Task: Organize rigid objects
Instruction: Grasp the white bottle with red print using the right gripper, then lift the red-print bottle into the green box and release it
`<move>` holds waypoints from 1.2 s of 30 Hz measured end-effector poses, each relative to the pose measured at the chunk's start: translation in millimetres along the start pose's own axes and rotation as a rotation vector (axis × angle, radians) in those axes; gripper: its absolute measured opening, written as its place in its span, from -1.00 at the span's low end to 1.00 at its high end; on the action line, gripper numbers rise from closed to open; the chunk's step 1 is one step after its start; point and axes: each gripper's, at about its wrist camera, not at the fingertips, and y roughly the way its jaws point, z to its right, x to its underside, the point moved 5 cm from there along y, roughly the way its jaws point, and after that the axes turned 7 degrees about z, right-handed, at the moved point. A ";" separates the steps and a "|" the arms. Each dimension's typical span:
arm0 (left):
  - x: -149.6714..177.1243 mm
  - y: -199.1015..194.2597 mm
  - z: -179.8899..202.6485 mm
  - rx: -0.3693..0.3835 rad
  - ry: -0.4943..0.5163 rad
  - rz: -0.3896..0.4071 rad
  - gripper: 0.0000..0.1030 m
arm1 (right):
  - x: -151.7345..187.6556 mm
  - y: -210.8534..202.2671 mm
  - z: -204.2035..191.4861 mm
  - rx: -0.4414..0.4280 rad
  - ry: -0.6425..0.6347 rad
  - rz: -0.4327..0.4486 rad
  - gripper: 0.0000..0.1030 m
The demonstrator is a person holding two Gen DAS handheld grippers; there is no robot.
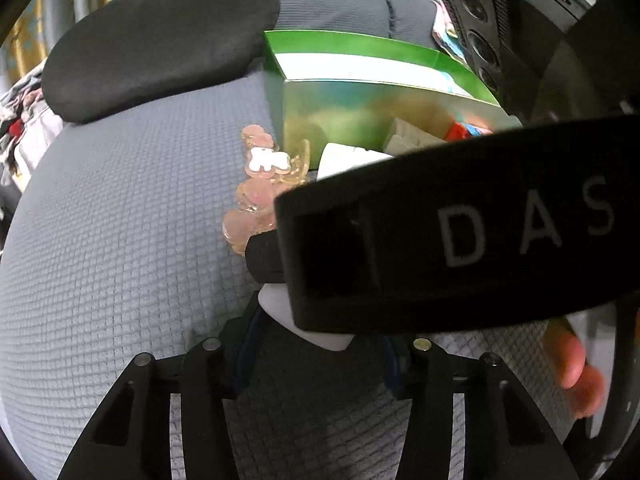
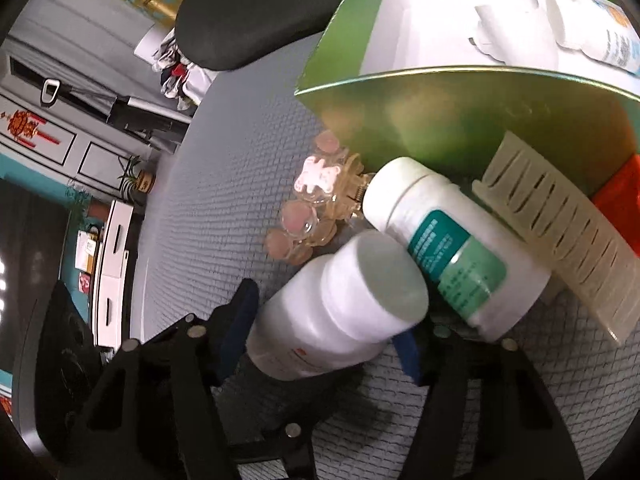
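My right gripper is shut on a white plastic bottle, held just above the grey quilted bed. A second white bottle with a teal label lies beside it, touching a pale comb-like rack and a red piece. A pink transparent hair claw with a bear lies by the green box, which holds white items. In the left wrist view the right gripper's black body blocks the middle. My left gripper has a white object between its fingers. The claw and green box lie ahead.
A black cushion lies at the back left of the grey bed cover. Clothes hang off the left edge. A cabinet and plants stand beyond the bed. A hand shows at the lower right.
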 end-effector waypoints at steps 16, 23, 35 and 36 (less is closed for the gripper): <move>-9.9 -20.2 29.4 0.079 0.060 0.041 -0.06 | 0.8 -40.7 -17.4 0.065 -0.255 0.081 0.05; -36.2 -38.7 47.8 0.105 0.117 0.111 -0.07 | -16.8 -74.5 -28.4 0.107 -0.359 0.157 0.02; -78.3 -54.5 65.0 0.124 0.204 0.190 -0.07 | -56.2 -118.5 -24.2 0.159 -0.418 0.287 0.01; -84.1 -52.9 66.6 0.124 0.211 0.195 -0.07 | -60.1 -121.2 -22.5 0.160 -0.418 0.296 0.01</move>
